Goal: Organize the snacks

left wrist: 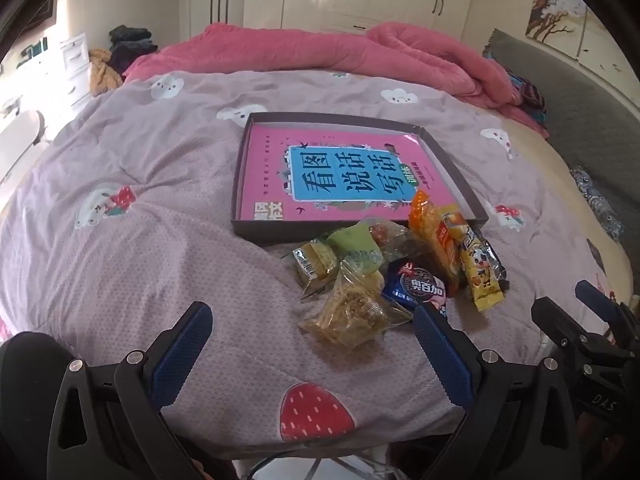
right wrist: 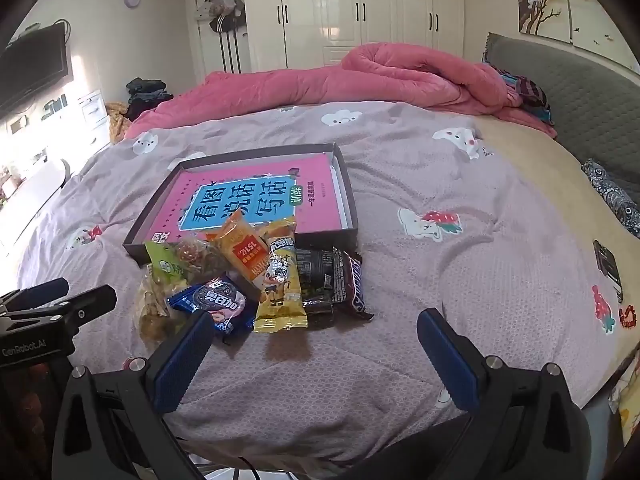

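Note:
A pile of wrapped snacks [left wrist: 396, 268] [right wrist: 248, 280] lies on the bed against the near edge of a shallow dark box [left wrist: 256, 228] [right wrist: 352, 216] with a pink book inside. In the pile are a blue cookie pack [left wrist: 416, 286] [right wrist: 212, 304], a yellow bar [left wrist: 480, 268] [right wrist: 280, 288], an orange pack [left wrist: 434, 236] [right wrist: 240, 248], a clear bag of yellow sticks [left wrist: 352, 312] and a dark chocolate bar [right wrist: 350, 280]. My left gripper [left wrist: 312, 320] stands open just short of the pile. My right gripper [right wrist: 316, 328] is open too, empty, near the pile's front right.
A purple patterned quilt [left wrist: 140, 260] [right wrist: 440, 280] covers the bed. A rolled pink blanket [left wrist: 360, 52] [right wrist: 380, 76] lies at the far side, a grey headboard [right wrist: 580, 96] at right. A dark phone-like object [right wrist: 608, 268] rests at the right edge. White wardrobes stand behind.

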The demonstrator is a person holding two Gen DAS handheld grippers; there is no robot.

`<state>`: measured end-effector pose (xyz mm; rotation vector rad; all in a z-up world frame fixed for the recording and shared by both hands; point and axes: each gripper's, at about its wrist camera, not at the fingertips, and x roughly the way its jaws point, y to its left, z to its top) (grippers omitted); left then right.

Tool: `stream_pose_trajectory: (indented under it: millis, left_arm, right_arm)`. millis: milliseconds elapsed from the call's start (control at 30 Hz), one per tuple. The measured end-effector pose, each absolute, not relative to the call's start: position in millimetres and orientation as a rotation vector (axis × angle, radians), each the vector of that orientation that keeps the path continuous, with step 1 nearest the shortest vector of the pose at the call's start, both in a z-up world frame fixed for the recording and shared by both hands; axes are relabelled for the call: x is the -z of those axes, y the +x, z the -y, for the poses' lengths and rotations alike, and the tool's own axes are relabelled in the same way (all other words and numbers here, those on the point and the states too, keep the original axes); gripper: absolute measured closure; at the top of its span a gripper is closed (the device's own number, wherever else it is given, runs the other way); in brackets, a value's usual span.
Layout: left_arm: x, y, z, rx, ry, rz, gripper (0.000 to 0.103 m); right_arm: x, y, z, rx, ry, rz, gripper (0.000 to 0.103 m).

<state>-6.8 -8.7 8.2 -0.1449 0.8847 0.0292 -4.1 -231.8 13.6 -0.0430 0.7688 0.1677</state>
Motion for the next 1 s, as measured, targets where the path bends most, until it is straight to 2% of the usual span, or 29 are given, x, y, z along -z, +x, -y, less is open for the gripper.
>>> stream_pose_trajectory:
  millis: [1000]
  left_arm:
    - [-5.2, -7.7, 11.3, -0.013, -0.137, -0.896, 0.003]
  right_arm:
    - [-12.3, -3.3, 230.0, -0.172, -0.068, -0.745, 0.001]
